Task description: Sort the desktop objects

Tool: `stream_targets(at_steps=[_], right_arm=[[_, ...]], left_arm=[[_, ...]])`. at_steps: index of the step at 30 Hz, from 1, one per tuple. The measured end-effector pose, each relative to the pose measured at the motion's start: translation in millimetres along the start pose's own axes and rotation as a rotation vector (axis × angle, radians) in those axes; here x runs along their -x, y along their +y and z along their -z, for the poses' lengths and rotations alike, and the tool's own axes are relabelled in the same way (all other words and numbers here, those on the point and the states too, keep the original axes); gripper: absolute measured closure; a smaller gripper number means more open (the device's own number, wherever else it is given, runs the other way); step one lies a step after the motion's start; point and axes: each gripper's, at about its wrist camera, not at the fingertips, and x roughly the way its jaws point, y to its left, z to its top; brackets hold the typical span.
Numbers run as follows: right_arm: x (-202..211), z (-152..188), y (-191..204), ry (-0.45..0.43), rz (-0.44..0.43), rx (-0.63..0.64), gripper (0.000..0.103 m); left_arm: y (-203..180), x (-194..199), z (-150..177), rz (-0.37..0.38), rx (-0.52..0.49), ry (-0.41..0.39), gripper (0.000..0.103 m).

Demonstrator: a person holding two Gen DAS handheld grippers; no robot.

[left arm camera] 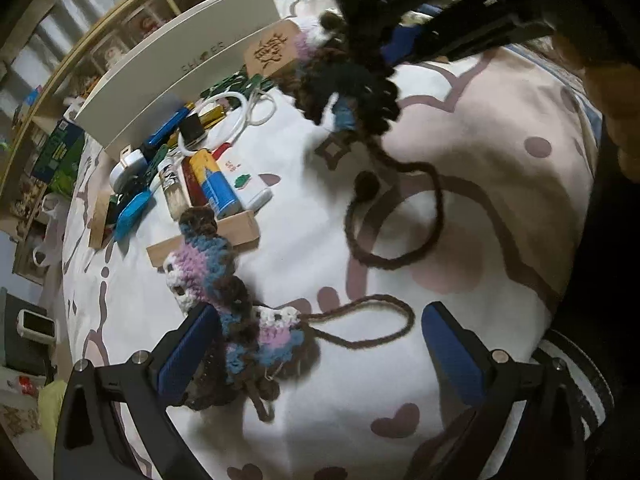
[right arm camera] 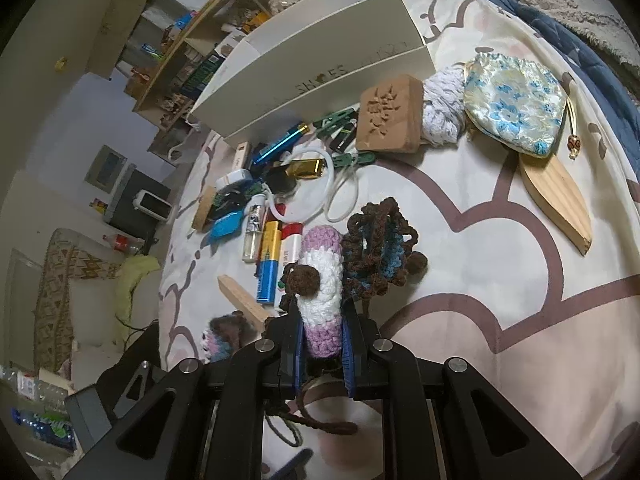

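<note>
My left gripper point(left arm camera: 322, 316) stands open low over the patterned bedsheet point(left arm camera: 460, 128). A multicoloured crocheted piece point(left arm camera: 244, 320) in blue, pink, white and brown lies on the sheet between the jaws, against the left finger point(left arm camera: 188, 352). Its brown cord loop point(left arm camera: 372, 328) trails to the right. My right gripper point(right arm camera: 322, 312) is shut on a purple and white crocheted pouch point(right arm camera: 320, 276) with brown and blue trim point(right arm camera: 376, 248). In the left wrist view that held pouch point(left arm camera: 340, 76) hangs at the top, and its brown cord point(left arm camera: 400, 216) dangles onto the sheet.
A white shoe box point(right arm camera: 320, 52) stands at the back. In front of it lies a heap of lighters, a battery point(left arm camera: 216, 188), a white cable point(right arm camera: 316, 196) and clips. A carved wooden block point(right arm camera: 388, 120), a blue floral pouch point(right arm camera: 516, 104) and a wooden plank point(right arm camera: 560, 204) lie to the right.
</note>
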Motion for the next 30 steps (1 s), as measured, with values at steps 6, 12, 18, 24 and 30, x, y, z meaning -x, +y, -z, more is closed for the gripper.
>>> stream_targets(at_steps=[6, 12, 18, 24, 30], right_arm=[[-6.8, 0.2, -0.6, 0.018, 0.019, -0.001, 0.087], [-6.7, 0.0, -2.5, 0.012, 0.035, 0.000, 0.087], [-10.6, 2.0, -5.8, 0.030, 0.059, -0.007, 0.087], [3.6, 1.3, 2.5, -0.021, 0.022, 0.037, 0.087], [13.0, 2.8, 12.9, -0.048, 0.012, 0.078, 0.087]], left_arm=[[18.9, -5.5, 2.2, 0.059, 0.094, 0.015, 0.028], [26.7, -4.8, 3.5, 0.072, 0.141, 0.011, 0.058], [43.2, 3.6, 3.7, 0.107, 0.235, -0.023, 0.091], [52.7, 15.7, 1.8, 0.146, 0.296, -0.071, 0.098], [68.9, 34.2, 5.9, 0.189, 0.374, -0.126, 0.100]])
